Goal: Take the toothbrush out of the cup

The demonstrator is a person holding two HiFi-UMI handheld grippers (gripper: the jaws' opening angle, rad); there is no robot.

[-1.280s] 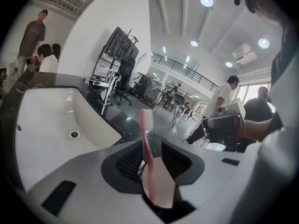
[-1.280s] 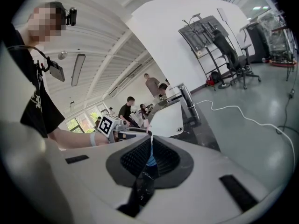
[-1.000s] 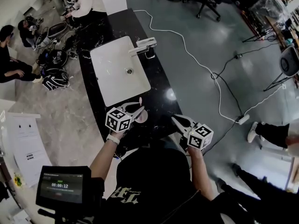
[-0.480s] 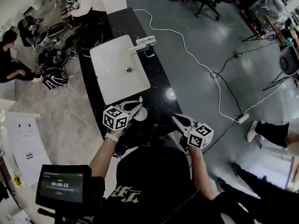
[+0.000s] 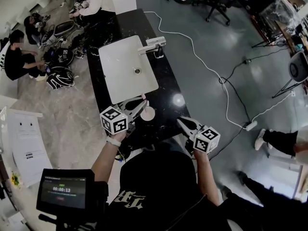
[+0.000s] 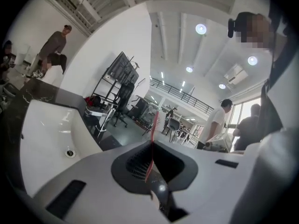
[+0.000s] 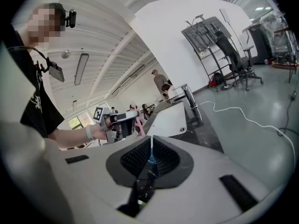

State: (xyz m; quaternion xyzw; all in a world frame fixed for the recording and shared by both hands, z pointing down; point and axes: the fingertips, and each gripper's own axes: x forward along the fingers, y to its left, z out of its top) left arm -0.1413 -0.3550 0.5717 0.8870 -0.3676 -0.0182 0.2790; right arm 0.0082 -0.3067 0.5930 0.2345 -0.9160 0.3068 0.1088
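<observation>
The left tongs [image 5: 140, 105] have just closed on the slim pink plastic toothbrush [image 6: 154, 125] and risen, holding it above the round pale pink cup [image 5: 148, 113] on the black stone surface [image 5: 163, 88]. The right tongs [image 5: 181, 122] rest pinched together, empty. The toothbrush looks nearly out of the cup.

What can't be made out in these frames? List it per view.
- Head view: whether the thin pink toothbrush has cleared the round pale cup. Its lower end is too small to see, and the left gripper covers it.
- Left gripper view: the cup is out of frame below the gripper body. Only the toothbrush shows, in jaws that have just closed on it.
- Right gripper view: the cup is hidden behind the right gripper's own body.
</observation>
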